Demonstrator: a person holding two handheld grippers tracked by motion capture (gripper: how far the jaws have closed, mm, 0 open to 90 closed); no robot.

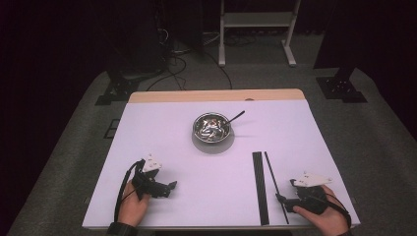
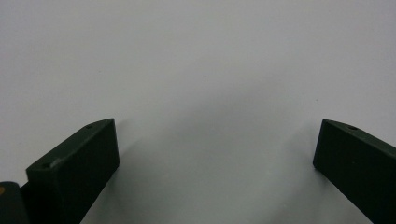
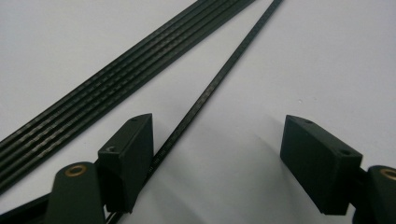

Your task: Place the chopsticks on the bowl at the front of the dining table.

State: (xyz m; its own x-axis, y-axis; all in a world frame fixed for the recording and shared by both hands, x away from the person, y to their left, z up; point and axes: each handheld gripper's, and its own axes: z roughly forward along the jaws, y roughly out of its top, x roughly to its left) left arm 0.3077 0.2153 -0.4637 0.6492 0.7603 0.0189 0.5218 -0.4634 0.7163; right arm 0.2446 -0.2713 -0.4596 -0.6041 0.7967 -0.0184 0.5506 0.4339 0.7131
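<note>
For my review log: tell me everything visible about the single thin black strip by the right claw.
The single strip is a thin, flat, dark slat with a faint woven, carbon-like pattern. It lies flat on the white table, angled slightly off the bundle of strips beside it. Its near end runs between the open right claw, against one jaw.

the contents of the metal bowl (image 1: 212, 127) are too small and glinting to identify. in the right gripper view, the single black strip (image 3: 219, 79) passes behind the near jaw and off the bottom edge, and the bundle of black strips (image 3: 107, 93) is cut off at both ends.
</note>
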